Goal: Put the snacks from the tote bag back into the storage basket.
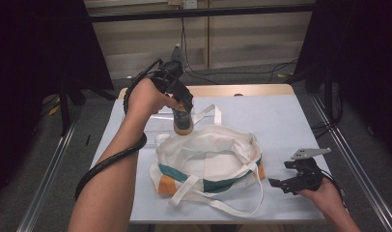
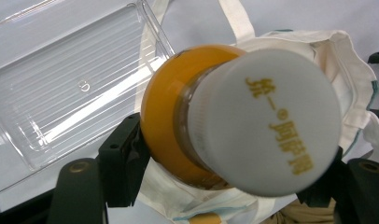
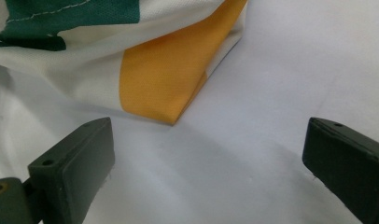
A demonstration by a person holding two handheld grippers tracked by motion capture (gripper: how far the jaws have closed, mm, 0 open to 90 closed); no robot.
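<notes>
My left gripper (image 1: 182,107) is shut on a bottle of orange drink (image 1: 182,122) with a white cap (image 2: 267,123) printed in gold letters. It holds the bottle upright just above the far rim of a white cloth tote bag (image 1: 208,162) with green and orange stripes, which lies open in the middle of the table. The black jaws clamp the bottle's neck from both sides (image 2: 225,154). My right gripper (image 1: 285,181) rests low at the table's right front, open with nothing between its jaws, facing the bag's orange corner (image 3: 169,79).
A clear plastic tray (image 2: 61,88) lies on the pale blue table (image 1: 281,125) behind the bag, left of the bottle. The bag's long white straps (image 1: 218,203) trail toward the front edge. Dark curtains and metal rails flank the table.
</notes>
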